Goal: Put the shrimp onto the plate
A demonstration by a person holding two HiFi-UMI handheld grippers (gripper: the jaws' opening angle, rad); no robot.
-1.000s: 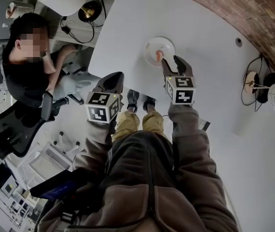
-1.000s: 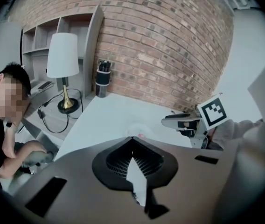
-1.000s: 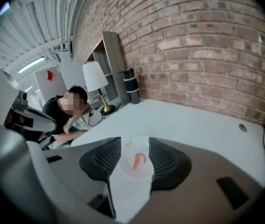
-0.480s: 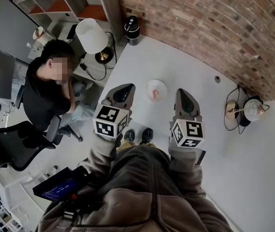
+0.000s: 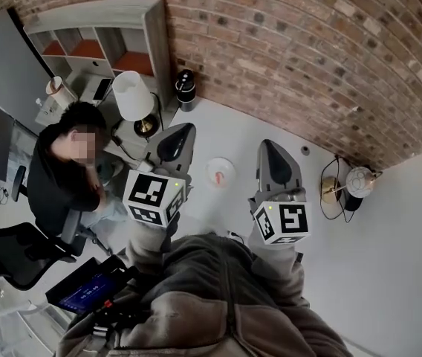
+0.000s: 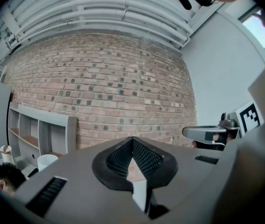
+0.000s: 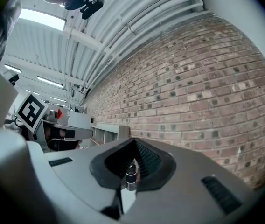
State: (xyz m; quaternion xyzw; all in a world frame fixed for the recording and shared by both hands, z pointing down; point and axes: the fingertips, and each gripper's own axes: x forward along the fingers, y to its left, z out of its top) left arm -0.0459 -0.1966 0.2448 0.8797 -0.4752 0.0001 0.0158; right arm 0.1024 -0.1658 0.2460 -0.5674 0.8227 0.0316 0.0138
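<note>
A small white plate [image 5: 224,165] sits on the white table [image 5: 218,129] in the head view, with the orange shrimp [image 5: 219,175] lying on it. My left gripper [image 5: 177,136] is held up to the left of the plate, shut and empty. To the plate's right my right gripper [image 5: 269,149] is also held up, shut with nothing in it. Neither touches the plate. In the left gripper view the left gripper [image 6: 133,141] points at the brick wall with its jaws together. The right gripper [image 7: 133,143] in its own view also faces the wall, jaws together.
A brick wall [image 5: 307,58] backs the table. A white-shaded lamp [image 5: 131,95] and a black cylinder [image 5: 185,88] stand at the table's far left corner. A person [image 5: 70,169] sits at the left beside an office chair [image 5: 10,255]. A small round lamp [image 5: 359,181] is at the right.
The right gripper has come away from the plate, its jaws have shut, and the shrimp stays on the plate. Both grippers have lifted and the view has swung up toward the wall.
</note>
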